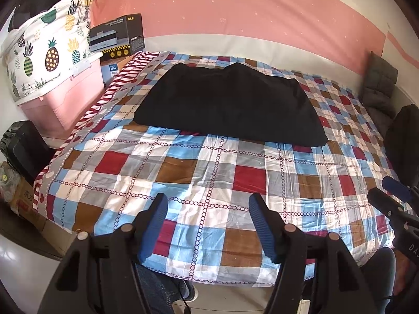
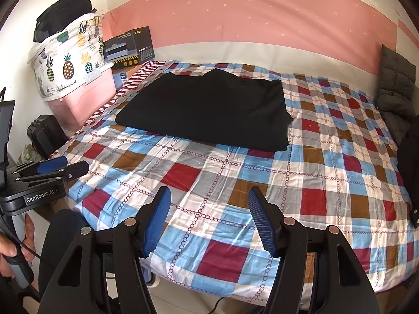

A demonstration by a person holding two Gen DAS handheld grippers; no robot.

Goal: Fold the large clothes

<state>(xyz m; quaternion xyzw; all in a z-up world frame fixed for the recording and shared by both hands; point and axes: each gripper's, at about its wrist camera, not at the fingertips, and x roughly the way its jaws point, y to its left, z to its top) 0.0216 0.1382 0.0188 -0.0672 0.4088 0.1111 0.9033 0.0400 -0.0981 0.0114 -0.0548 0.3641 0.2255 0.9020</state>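
Observation:
A black garment (image 1: pixel 230 102) lies folded into a flat rectangle on the far half of the checked bedspread (image 1: pixel 204 172); in the right wrist view the same black garment (image 2: pixel 207 107) sits left of centre on the checked bedspread (image 2: pixel 262 183). My left gripper (image 1: pixel 208 204) hangs over the bed's near edge, open, with nothing between its blue pads. My right gripper (image 2: pixel 209 196) is also open and holds nothing, well short of the garment. Each gripper shows at the edge of the other's view: the right gripper (image 1: pixel 392 191) at the right, the left gripper (image 2: pixel 60 167) at the left.
A pink storage bin (image 1: pixel 65 99) with a pineapple-print bag (image 1: pixel 44 49) and dark boxes (image 1: pixel 117 36) stands left of the bed. A grey cushion (image 1: pixel 379 83) leans at the far right. A black case (image 1: pixel 23 146) sits on the floor by the bed's left side.

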